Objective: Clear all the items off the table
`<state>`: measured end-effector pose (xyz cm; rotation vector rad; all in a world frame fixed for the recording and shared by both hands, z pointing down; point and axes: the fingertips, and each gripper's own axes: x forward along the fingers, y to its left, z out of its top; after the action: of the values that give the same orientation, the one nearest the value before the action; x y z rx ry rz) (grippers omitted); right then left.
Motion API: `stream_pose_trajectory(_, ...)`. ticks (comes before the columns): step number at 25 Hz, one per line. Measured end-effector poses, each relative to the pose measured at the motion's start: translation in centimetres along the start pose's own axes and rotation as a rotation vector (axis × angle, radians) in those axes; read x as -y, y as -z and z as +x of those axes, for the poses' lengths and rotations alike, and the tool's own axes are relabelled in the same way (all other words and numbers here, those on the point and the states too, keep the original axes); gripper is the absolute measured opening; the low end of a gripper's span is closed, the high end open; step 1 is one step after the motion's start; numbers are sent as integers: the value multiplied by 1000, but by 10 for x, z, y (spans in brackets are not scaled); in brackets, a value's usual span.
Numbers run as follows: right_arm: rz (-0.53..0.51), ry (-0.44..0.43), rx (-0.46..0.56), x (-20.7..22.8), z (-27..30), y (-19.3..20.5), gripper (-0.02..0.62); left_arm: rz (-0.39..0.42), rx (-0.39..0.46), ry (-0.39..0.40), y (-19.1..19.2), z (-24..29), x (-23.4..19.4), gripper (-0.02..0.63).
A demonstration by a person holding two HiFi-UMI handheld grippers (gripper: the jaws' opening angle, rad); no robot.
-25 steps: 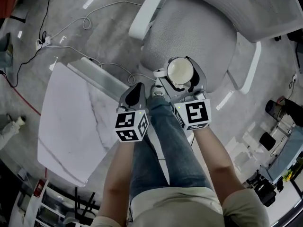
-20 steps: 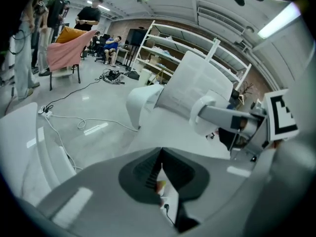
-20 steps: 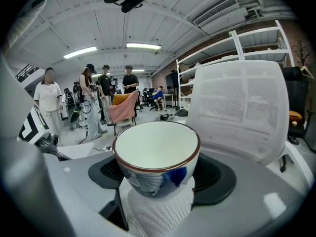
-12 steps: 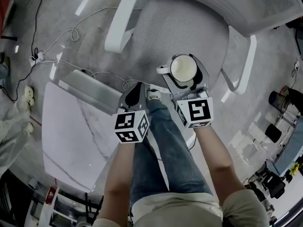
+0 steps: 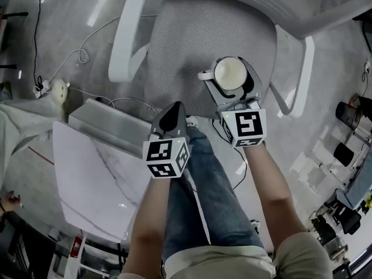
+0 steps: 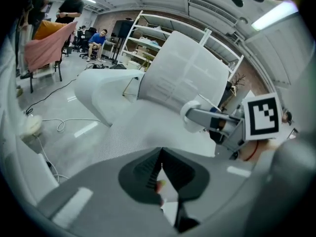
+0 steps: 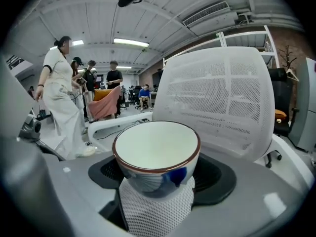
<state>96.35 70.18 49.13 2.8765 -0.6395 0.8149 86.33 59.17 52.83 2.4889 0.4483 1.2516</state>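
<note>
Readable words: none that we can make out in any view.
Left gripper cube [image 5: 167,157]: we see black-and-white square markers on its faces, blocky code patterns rather than letters or digits.
Right gripper cube [image 5: 249,128]: we see the same kind of marker on its top face, a black square with white blocks inside. The left gripper view shows another such marker on one of this cube's faces.
</note>
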Motion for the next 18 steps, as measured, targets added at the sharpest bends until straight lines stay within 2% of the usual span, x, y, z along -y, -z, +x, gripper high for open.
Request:
stream_pose_trajectory(8, 7, 19, -45, 24, 30, 36, 391, 28, -24, 11, 5, 25, 4, 9)
stream_pose_trajectory(18, 7, 24, -67, 36, 66, 53, 391, 31, -40, 14, 8, 41, 0, 9)
